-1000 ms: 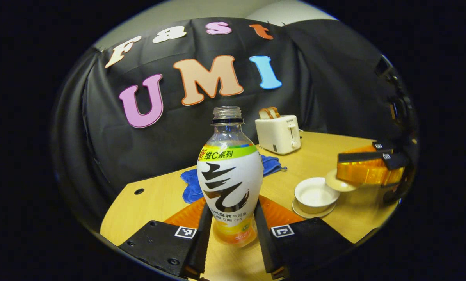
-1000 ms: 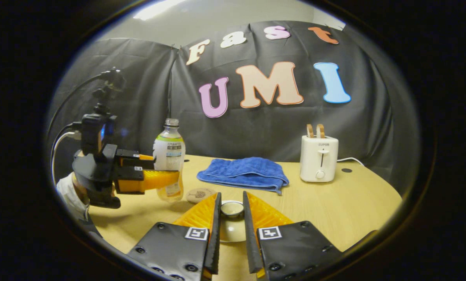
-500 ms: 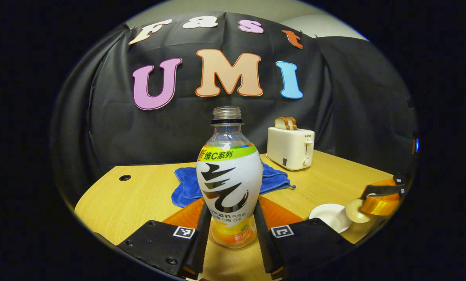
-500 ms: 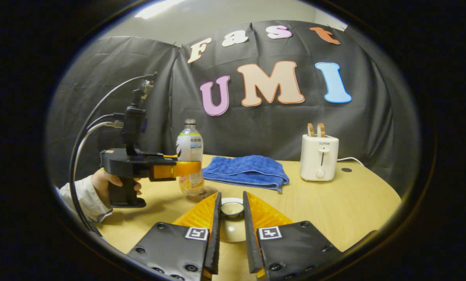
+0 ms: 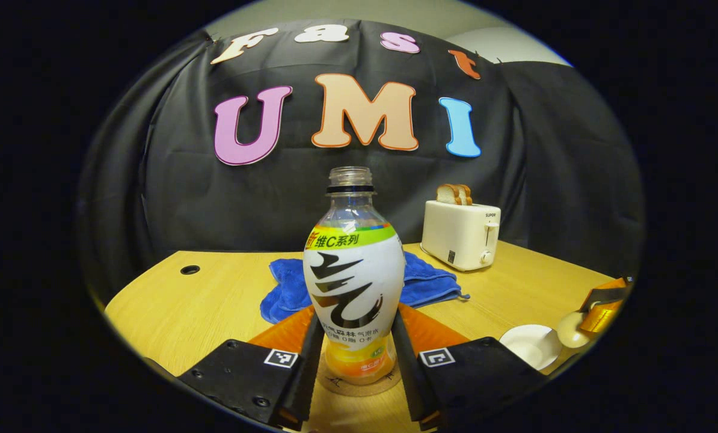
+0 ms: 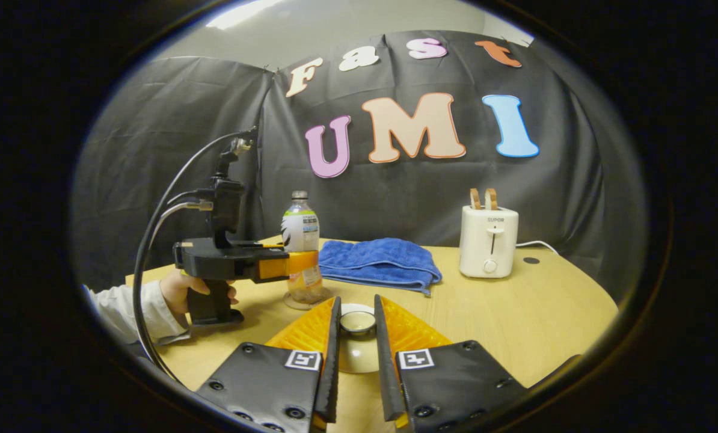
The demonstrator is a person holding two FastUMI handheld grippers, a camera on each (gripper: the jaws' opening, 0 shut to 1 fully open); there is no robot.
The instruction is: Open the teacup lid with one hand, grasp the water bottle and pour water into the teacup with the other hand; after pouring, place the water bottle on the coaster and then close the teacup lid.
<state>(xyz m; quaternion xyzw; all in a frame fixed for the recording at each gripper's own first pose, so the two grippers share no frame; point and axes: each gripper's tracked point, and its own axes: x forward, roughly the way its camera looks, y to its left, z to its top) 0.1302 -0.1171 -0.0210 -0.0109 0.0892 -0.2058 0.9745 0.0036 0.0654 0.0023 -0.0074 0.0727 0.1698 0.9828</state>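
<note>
The left gripper [image 5: 354,337] has both fingers pressed on the lower body of the water bottle [image 5: 353,282], which stands upright and uncapped on the round coaster [image 5: 359,385]. In the right gripper view, that gripper [image 6: 302,264] and the hand [image 6: 181,288] holding it sit at nine o'clock. The right gripper [image 6: 357,325] is narrowly closed, its fingers pinching the knob of the teacup lid [image 6: 357,340].

In the left gripper view, the open teacup [image 5: 530,346] lies at four o'clock, the lid [image 5: 569,329] held just beside it. A blue towel [image 5: 422,282] lies right behind the bottle, and a white toaster [image 5: 461,234] with bread stands at two o'clock.

The wooden table [image 5: 202,300] lies bare toward nine o'clock, its curved edge near. Black cloth walls the booth.
</note>
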